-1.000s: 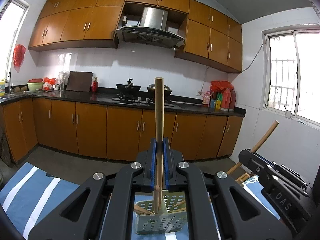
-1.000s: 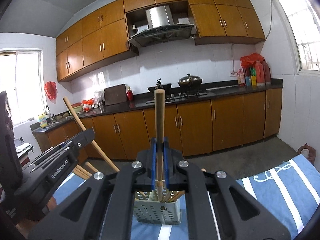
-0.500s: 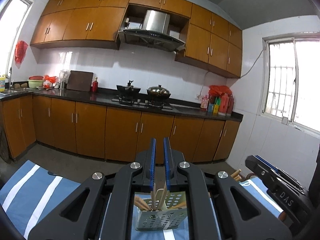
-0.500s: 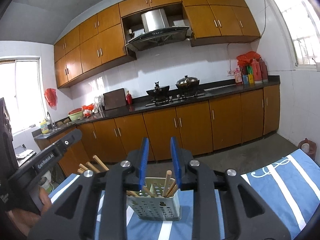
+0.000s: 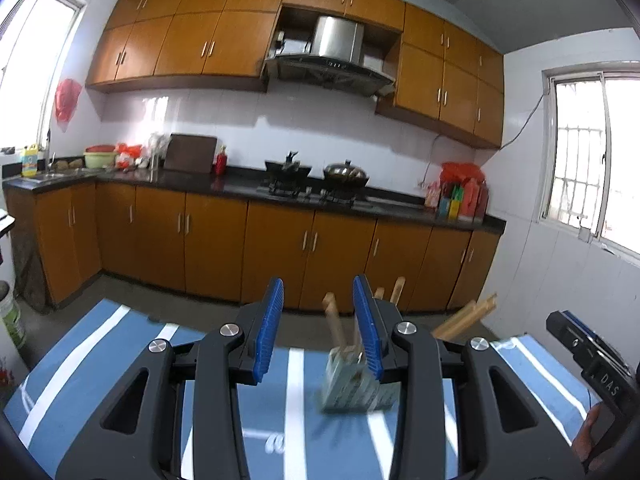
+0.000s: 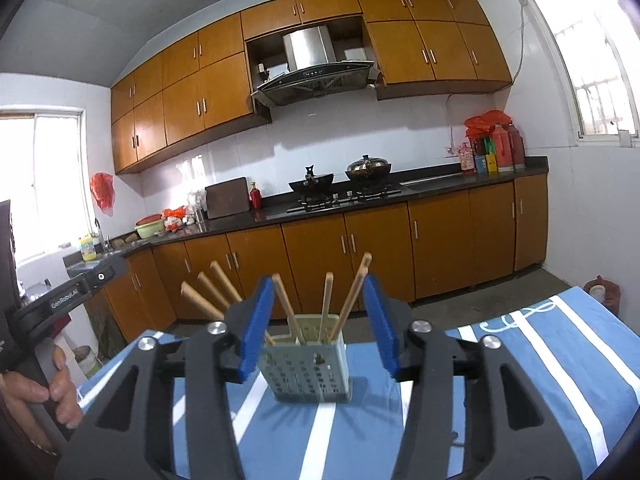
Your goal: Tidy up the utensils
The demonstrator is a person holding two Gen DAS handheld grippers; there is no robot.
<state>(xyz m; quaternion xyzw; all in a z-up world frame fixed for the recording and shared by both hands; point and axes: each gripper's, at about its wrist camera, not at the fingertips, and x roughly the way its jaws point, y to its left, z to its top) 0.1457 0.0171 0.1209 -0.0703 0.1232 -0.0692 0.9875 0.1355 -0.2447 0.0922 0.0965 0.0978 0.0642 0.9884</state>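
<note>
Between the blue pads (image 6: 256, 322) of the right gripper (image 6: 316, 320): jaws wide, nothing held. Perforated utensil basket (image 6: 306, 372) stands upright on the blue-and-white striped cloth (image 6: 540, 364), centred in the gap but beyond the tips, not touching either pad. Wooden chopsticks (image 6: 326, 300) stand in the basket, fanned out; approx. three lean left past the left pad (image 6: 210, 288), others rise near upright or lean right. Exact count cannot be told.

Left gripper (image 5: 318, 328): jaws also wide, empty. Basket (image 5: 350, 384) sits under its right-hand pad (image 5: 366, 326), off-centre in that view and motion-blurred; chopsticks (image 5: 334, 324) blurred too, a pair angling off to the right (image 5: 464, 320).

Obstructions: each tool shows at the edge of the other's view. Left gripper body (image 6: 68, 292) w/ the holding hand (image 6: 36, 392) at lower left of the right-wrist view; right gripper body (image 5: 588, 360) at lower right of the left-wrist view. Both well apart from the basket.

Surroundings: brown base cabinets (image 6: 360, 256) under a dark worktop (image 6: 440, 190), hob w/ wok (image 6: 312, 184) and lidded pan (image 6: 368, 170), range hood (image 6: 312, 64), chopping board (image 6: 228, 198), red bottles (image 6: 506, 146) at the right end, windows (image 5: 592, 160) both sides.
</note>
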